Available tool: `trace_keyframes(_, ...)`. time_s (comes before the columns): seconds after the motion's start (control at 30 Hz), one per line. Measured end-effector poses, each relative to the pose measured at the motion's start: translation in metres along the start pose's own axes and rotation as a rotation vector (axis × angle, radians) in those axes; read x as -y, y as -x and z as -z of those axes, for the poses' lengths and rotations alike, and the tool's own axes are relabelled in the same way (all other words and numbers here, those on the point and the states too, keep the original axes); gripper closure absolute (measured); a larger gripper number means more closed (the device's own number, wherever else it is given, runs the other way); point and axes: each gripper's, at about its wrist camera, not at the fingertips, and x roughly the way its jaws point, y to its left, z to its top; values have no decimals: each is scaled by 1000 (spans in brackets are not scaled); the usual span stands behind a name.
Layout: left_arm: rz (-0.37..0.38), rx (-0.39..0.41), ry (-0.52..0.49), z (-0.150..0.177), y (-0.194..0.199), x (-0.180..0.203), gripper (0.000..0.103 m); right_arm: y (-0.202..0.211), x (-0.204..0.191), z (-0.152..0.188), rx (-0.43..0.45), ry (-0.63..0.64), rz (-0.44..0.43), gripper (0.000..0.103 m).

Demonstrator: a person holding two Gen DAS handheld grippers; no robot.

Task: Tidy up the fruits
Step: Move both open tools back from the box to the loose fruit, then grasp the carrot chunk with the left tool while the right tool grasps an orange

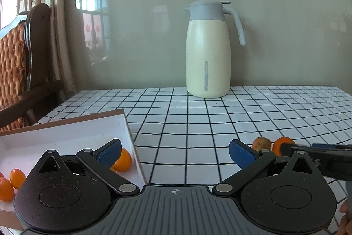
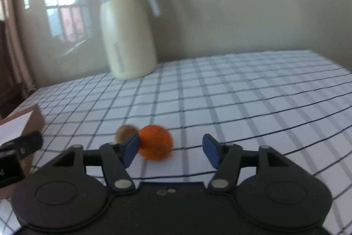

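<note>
The right tool (image 2: 171,148) stands open, its blue pads well apart, low over the checked worktop (image 2: 242,102). An orange fruit (image 2: 155,139) sits just ahead of it, touching or nearly touching the left pad and off-centre in the gap. Just beyond on the left lies a smaller brownish fruit (image 2: 124,132), close beside the orange one; the motion blur hides whether the two touch.

The left tool (image 1: 175,152) is open too and holds nothing. It hovers at the right edge of a shallow white box (image 1: 66,136) at the near left of the worktop. Inside the box lie a small orange fruit (image 1: 123,160) near the right wall and two more (image 1: 10,182) at the far left. A cream jug (image 1: 208,52) stands at the far edge, well apart from everything.

The orange fruit looks light, round and firm-skinned with a soft interior, so it will probably roll at a nudge and bruise under a hard squeeze. The safest hold seems to be across its widest middle, pads on opposite sides, once the tool is shifted left to centre it. The brownish fruit looks dull and perhaps past its best, likely softer, so a gentler grip may suit it. One risk: the left pad could knock either fruit away as the jaws close.
</note>
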Motion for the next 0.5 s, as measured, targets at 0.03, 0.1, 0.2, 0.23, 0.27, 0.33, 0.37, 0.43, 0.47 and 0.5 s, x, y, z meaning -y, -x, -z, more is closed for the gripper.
trace_keyframes(0.03, 4, 1, 1, 0, 0, 1, 0, 3, 5, -1, 8, -8, 17, 47)
trace_keyframes(0.1, 13, 3, -6, 0, 0, 6, 0, 8, 17, -3, 18, -32, 54, 47)
trace_keyframes(0.2, 31, 0, -26, 1, 0, 14, 0, 14, 35, -3, 27, -62, 105, 47)
trace_keyframes(0.23, 37, -2, -33, 2, 0, 17, 0, 16, 41, -3, 29, -70, 116, 47)
trace_keyframes(0.27, 42, -3, -43, 3, -1, 20, 0, 18, 46, -3, 33, -75, 124, 47)
trace_keyframes(0.33, 46, -2, -63, 4, -2, 25, 0, 22, 53, -4, 48, -79, 128, 47)
trace_keyframes(0.37, 49, -3, -68, 4, -3, 28, 0, 24, 55, -4, 58, -80, 122, 47)
trace_keyframes(0.43, 68, -11, -60, 3, -6, 31, 0, 24, 58, -6, 65, -82, 88, 46)
trace_keyframes(0.47, 80, -16, -57, 3, -8, 34, 0, 23, 59, -6, 60, -87, 67, 46)
trace_keyframes(0.5, 93, -21, -58, 3, -8, 37, 0, 21, 60, -6, 53, -90, 47, 46)
